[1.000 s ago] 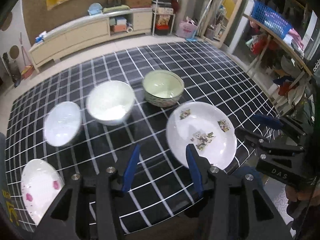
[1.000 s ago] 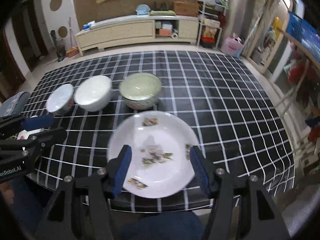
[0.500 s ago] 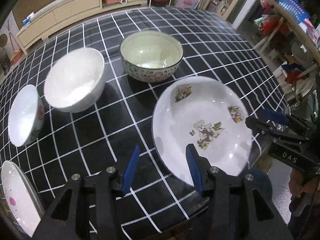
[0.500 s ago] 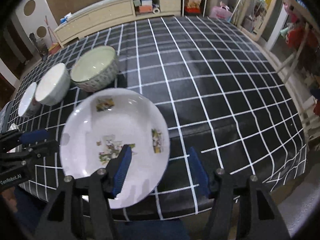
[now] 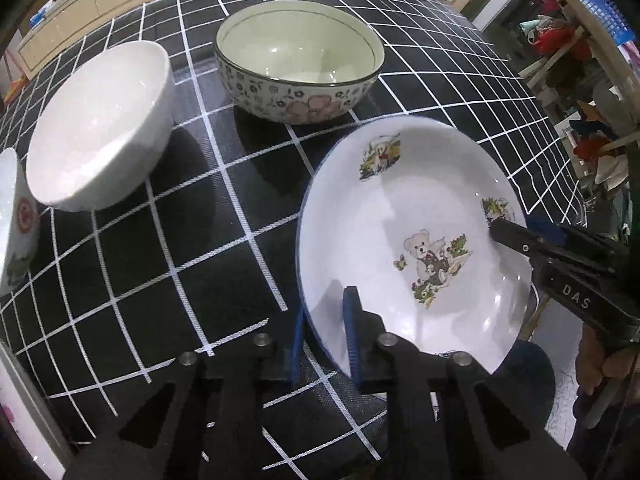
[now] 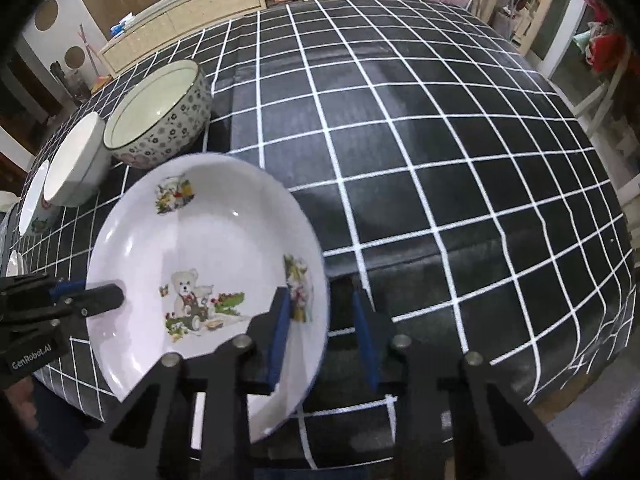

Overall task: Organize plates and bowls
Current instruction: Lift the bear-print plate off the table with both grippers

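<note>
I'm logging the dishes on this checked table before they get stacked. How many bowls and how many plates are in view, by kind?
Bowls: 3 – floral bowl, plain white bowl, small bowl at the left edge.
Plates: 2 – teddy-bear plate with the left gripper and right gripper at its rim, and a pink-spotted plate, partly cut off.
Total: 5

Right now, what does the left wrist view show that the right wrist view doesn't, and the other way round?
Only the left wrist view shows the left claw straddling the teddy-bear plate's near-left rim, and the pink flowers low on the floral bowl.

Only the right wrist view shows the right claw straddling the plate's right rim, and the stretch of checked tablecloth to the plate's right.

Both show the plate, the floral bowl, the plain white bowl and the opposite claw at the plate's edge.
</note>
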{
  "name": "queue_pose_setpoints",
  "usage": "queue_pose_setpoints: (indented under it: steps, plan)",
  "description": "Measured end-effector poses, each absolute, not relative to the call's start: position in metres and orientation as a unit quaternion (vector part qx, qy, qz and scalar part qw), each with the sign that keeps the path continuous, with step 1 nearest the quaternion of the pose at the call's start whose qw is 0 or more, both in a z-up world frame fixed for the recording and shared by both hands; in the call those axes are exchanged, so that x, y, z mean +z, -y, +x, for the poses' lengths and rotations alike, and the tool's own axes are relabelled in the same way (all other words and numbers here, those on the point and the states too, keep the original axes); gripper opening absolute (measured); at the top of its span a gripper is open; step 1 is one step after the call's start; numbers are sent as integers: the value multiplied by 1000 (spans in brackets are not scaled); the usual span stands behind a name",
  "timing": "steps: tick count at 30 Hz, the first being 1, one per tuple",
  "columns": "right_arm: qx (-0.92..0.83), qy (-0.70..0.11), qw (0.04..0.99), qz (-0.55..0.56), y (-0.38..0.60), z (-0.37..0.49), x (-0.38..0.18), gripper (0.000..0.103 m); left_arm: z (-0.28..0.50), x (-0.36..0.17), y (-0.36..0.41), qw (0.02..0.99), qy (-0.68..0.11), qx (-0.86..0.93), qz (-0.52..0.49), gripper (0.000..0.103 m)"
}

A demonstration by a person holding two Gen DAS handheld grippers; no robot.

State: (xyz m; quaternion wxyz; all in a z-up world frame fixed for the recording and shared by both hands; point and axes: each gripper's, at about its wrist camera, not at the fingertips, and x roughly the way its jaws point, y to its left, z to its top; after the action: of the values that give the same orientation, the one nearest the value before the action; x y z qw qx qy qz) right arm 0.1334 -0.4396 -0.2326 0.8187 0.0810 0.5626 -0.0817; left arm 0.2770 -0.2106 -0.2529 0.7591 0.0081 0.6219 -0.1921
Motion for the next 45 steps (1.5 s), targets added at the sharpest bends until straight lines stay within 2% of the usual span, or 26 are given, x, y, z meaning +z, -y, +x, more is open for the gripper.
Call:
queue_pose_setpoints:
  steps: [4,18,32,45]
  plan:
    - [-79,-568,817,55,425,135,-233,29,276,-253,210,759,-622,-193,5,16]
    - [-87,-574,814,32,413,134,-234,29,262,-255,183,765,-618,-179,-7,15]
    - [-73,-582,810,-7,405,131,-234,31,235,-255,115,772,-620,-137,-33,15]
    - [-22,-588,808,-34,319,157,-247,31,209,-255,36,781,-616,-92,-57,16]
